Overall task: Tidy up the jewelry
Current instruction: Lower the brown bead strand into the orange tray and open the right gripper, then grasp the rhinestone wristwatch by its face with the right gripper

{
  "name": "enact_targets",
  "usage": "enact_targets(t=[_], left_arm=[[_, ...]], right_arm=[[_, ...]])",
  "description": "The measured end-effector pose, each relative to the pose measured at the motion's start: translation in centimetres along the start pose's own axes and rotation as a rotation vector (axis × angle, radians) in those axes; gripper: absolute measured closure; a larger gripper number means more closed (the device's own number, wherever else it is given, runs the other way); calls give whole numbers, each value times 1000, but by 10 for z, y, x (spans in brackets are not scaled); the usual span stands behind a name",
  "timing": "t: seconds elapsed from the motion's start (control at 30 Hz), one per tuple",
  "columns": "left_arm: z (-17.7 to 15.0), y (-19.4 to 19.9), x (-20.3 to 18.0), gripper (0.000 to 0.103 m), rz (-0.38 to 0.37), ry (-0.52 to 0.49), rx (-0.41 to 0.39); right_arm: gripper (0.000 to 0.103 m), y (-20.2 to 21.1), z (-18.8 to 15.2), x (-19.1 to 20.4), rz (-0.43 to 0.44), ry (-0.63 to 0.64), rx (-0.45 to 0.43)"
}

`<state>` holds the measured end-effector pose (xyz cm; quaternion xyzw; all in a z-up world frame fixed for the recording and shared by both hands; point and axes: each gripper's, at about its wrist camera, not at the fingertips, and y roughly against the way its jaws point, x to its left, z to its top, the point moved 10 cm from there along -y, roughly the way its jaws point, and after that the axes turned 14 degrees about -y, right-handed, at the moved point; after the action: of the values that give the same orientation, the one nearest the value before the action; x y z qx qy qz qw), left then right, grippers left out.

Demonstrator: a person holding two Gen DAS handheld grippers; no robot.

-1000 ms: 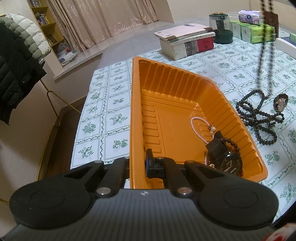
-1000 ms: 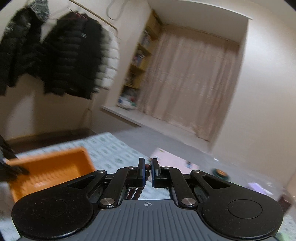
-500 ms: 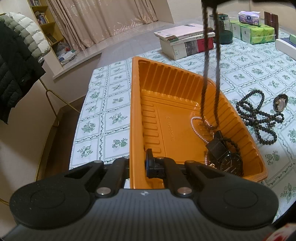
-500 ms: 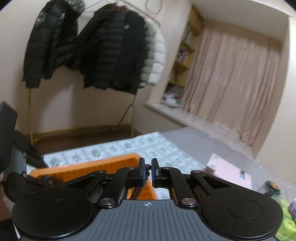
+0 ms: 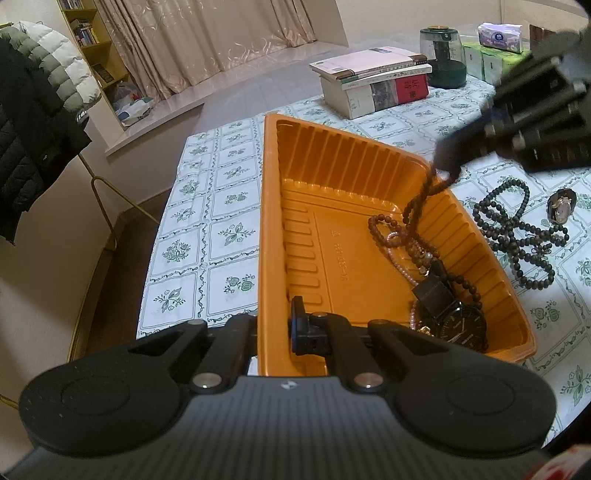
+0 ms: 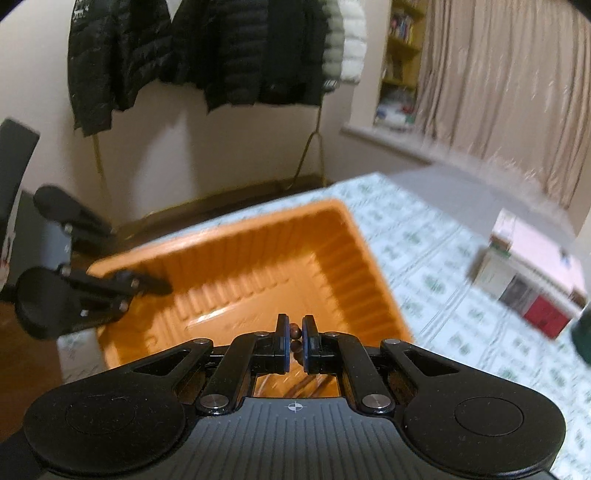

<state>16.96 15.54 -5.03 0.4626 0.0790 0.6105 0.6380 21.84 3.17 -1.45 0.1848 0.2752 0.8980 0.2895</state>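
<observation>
An orange tray (image 5: 332, 162) (image 6: 365, 266) lies on the flowered tablecloth. My left gripper (image 5: 275, 328) (image 6: 147, 284) is shut on the tray's near wall, one finger inside and one outside. My right gripper (image 5: 447, 166) (image 6: 294, 332) hangs over the tray's right side, shut on a brown bead necklace (image 5: 417, 206) (image 6: 294, 328). The strand's lower end is piled on the tray floor. A pink pearl bracelet (image 5: 397, 264), a black watch (image 5: 460, 325) and a dark bead bracelet (image 5: 471, 286) lie in the tray. A dark bead necklace (image 5: 517, 229) and a small watch (image 5: 561, 208) lie on the table to the right.
A stack of books (image 5: 373, 81), a green jar (image 5: 443, 55) and tissue packs (image 5: 498, 33) stand at the table's far end. Coats (image 5: 29, 129) hang on a rack left of the table. The table's left edge (image 5: 162, 236) runs close to the tray.
My right gripper has swung left and down over the tray with the brown necklace. The strand's lower part now rests in the tray. The left gripper has stayed still.
</observation>
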Motion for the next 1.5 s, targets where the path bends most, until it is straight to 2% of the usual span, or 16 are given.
enact_targets(t=[0.13, 0.27, 0.63, 0.67, 0.7, 0.73, 0.8, 0.97, 1.23, 1.5], left_arm=[[0, 0, 0, 99, 0, 0, 1], [-1, 0, 0, 99, 0, -1, 1], [-1, 0, 0, 99, 0, 0, 1], [-1, 0, 0, 99, -1, 0, 0], [-1, 0, 0, 99, -2, 2, 0], [-1, 0, 0, 99, -3, 3, -1], [-2, 0, -1, 99, -2, 4, 0], [-3, 0, 0, 99, -1, 6, -1], [-2, 1, 0, 99, 1, 7, 3], [-3, 1, 0, 99, 4, 5, 3]], right_arm=[[97, -10, -19, 6, 23, 11, 67], [97, -16, -31, 11, 37, 9, 96], [97, -13, -31, 14, 54, -16, 91], [96, -12, -30, 10, 39, -31, 82], [86, -9, -31, 4, 21, -47, 67], [69, -6, -31, -3, 1, -70, 53], [54, 4, -35, -16, -24, -126, 23], [54, 34, -73, -53, -107, -313, -16], [54, 78, -152, -99, -297, -502, -20], [54, 108, -186, -131, -414, -614, -49]])
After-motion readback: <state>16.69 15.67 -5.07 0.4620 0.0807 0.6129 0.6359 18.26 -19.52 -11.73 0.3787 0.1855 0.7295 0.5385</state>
